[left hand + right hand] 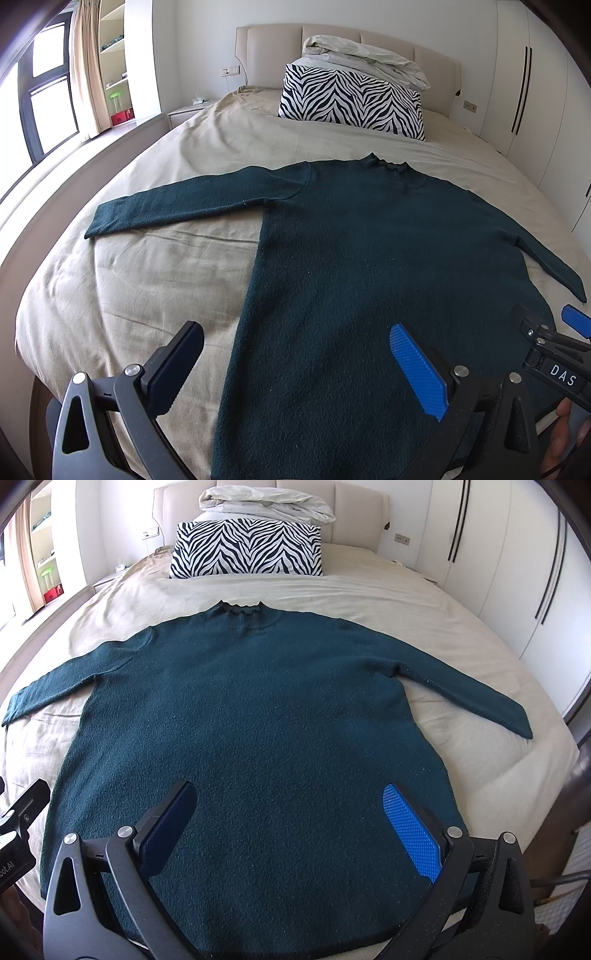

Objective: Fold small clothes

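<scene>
A dark teal long-sleeved sweater lies flat on the beige bed, collar toward the headboard, both sleeves spread out sideways. My left gripper hovers open above the sweater's lower left part, its left finger over the bedsheet and its right finger over the knit. My right gripper is open above the sweater's lower middle, near the hem, with nothing between its fingers. The right gripper's tip shows at the right edge of the left wrist view.
A zebra-print pillow and a rumpled white duvet lie by the headboard. The beige sheet covers the bed. White wardrobe doors stand on the right; a window and shelves on the left.
</scene>
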